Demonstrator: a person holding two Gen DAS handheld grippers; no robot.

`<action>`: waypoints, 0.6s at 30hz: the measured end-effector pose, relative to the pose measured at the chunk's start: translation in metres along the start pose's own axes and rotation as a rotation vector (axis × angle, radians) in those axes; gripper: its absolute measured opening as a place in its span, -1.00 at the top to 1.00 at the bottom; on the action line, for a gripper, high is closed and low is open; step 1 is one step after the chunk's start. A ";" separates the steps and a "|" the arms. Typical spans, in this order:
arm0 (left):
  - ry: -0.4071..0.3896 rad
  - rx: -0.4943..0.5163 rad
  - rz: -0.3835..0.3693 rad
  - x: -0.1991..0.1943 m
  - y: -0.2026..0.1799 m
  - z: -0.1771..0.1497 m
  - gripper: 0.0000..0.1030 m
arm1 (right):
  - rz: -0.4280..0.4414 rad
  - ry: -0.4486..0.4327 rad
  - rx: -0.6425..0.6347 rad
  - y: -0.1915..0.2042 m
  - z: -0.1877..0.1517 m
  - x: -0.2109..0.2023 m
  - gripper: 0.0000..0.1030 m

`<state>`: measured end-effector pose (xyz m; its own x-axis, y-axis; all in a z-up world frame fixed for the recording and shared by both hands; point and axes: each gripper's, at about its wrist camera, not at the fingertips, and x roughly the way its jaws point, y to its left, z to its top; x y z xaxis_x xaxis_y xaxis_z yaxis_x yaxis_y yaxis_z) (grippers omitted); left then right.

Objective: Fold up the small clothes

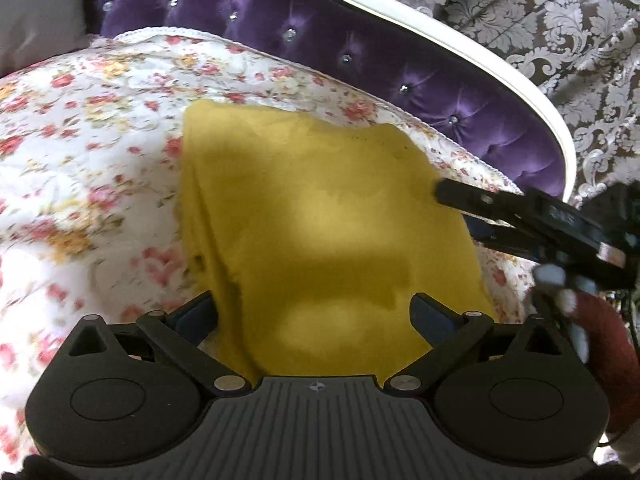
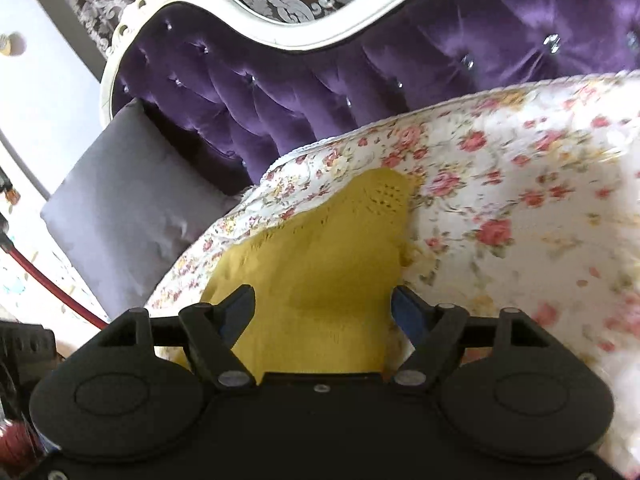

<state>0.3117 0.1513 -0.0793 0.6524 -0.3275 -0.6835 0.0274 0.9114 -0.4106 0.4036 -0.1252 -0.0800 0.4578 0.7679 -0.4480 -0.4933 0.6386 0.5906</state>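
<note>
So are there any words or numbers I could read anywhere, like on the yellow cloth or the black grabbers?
None can be read.
Right gripper: pale marks on its arm, too blurred to read.
Left gripper: only a small crosshair sign on its body, no letters.
Yellow cloth: no label visible.

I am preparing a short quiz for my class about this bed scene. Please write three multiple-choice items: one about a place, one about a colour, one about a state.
1. Where does the yellow garment lie?
A. on the floral bedspread
B. on the floor
C. on the grey cushion

2. What colour is the tufted headboard?
A. green
B. purple
C. white

3. How do the jaws of the left gripper stand?
A. clamped on the garment
B. shut on nothing
C. apart

Key: 1 A, flowered cloth surrounds the garment; 2 B, its padding is purple; 3 C, both fingers stand wide apart over the cloth.
</note>
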 end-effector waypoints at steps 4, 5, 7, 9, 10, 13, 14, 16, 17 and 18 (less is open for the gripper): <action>-0.018 0.012 -0.007 0.012 -0.005 0.004 -0.97 | 0.026 0.006 0.001 -0.005 0.005 0.023 -0.55; -0.018 0.001 -0.011 0.016 -0.004 0.005 -0.96 | 0.039 0.005 0.003 -0.006 0.007 0.027 -0.55; -0.034 -0.030 -0.018 0.016 -0.004 0.005 -0.92 | 0.061 0.008 0.017 -0.008 0.010 0.031 -0.34; -0.040 -0.048 -0.023 0.015 -0.004 0.005 -0.42 | 0.053 0.026 0.018 -0.008 0.012 0.035 0.15; -0.044 -0.059 -0.025 0.013 -0.003 0.004 0.22 | 0.051 0.028 0.010 -0.006 0.012 0.034 0.17; 0.000 -0.111 -0.085 0.013 0.001 0.004 0.61 | -0.008 0.025 -0.035 0.009 0.012 0.028 0.22; 0.001 -0.094 -0.085 0.011 -0.002 0.003 0.61 | -0.025 0.023 -0.052 0.015 0.012 0.022 0.22; 0.008 -0.052 -0.093 0.004 -0.014 0.001 0.61 | -0.045 0.019 -0.073 0.025 0.011 0.008 0.23; 0.017 -0.048 -0.115 0.000 -0.018 -0.001 0.61 | -0.056 0.018 -0.078 0.028 0.010 0.001 0.23; 0.027 -0.053 -0.142 -0.004 -0.023 -0.003 0.61 | -0.074 0.022 -0.077 0.031 0.009 -0.007 0.23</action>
<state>0.3060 0.1311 -0.0694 0.6242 -0.4592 -0.6320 0.0774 0.8414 -0.5349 0.3920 -0.1112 -0.0525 0.4788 0.7190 -0.5038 -0.5146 0.6948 0.5024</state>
